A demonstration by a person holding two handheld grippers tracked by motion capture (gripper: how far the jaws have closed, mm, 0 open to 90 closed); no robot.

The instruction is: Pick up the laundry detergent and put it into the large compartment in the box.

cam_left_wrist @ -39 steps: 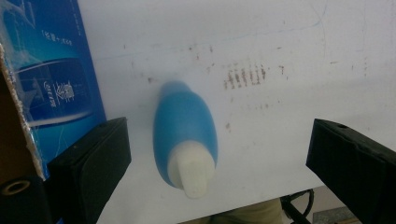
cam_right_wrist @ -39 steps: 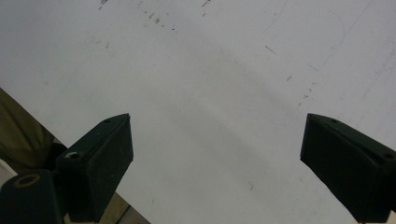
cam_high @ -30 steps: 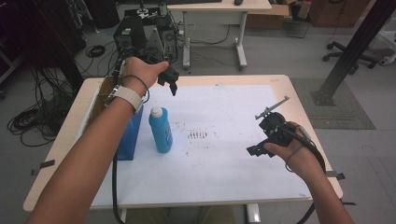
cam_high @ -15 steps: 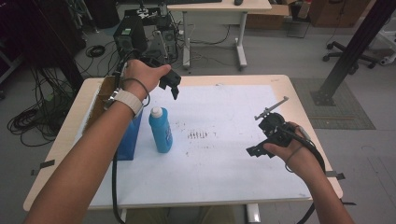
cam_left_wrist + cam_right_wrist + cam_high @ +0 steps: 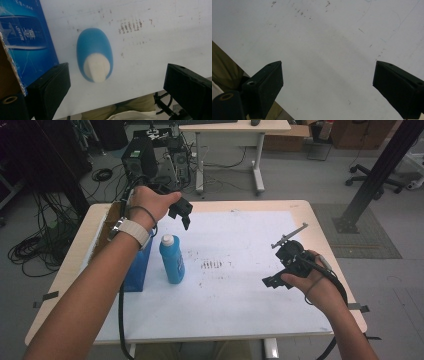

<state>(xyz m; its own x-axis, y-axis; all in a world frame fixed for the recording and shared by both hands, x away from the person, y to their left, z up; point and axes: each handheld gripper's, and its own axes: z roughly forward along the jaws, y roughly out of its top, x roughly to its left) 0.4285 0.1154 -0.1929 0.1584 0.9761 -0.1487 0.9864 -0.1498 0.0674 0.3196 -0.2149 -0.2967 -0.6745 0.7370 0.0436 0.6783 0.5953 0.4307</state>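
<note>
The left tool point(image 5: 184, 214) is hanging above the bench point(image 5: 320, 225), a little behind the blue bottle point(image 5: 171, 260), and it is sitting slightly nearer the bottle's cap than a second ago, though the shift is small. The right tool point(image 5: 282, 265) is keeping to its spot over the right half of the white sheet point(image 5: 235, 290). The bottle is standing upright on the sheet, just beside a blue box point(image 5: 137, 270) at the left.

The box is carrying white print, too blurred to read.

The left gripper view is looking straight down on the bottle point(image 5: 95, 57) and its white cap point(image 5: 97, 67), with the jaws standing wide apart on either side and touching nothing. The right gripper view is showing jaws equally wide apart over bare sheet point(image 5: 324, 50) with faint smudges.
</note>
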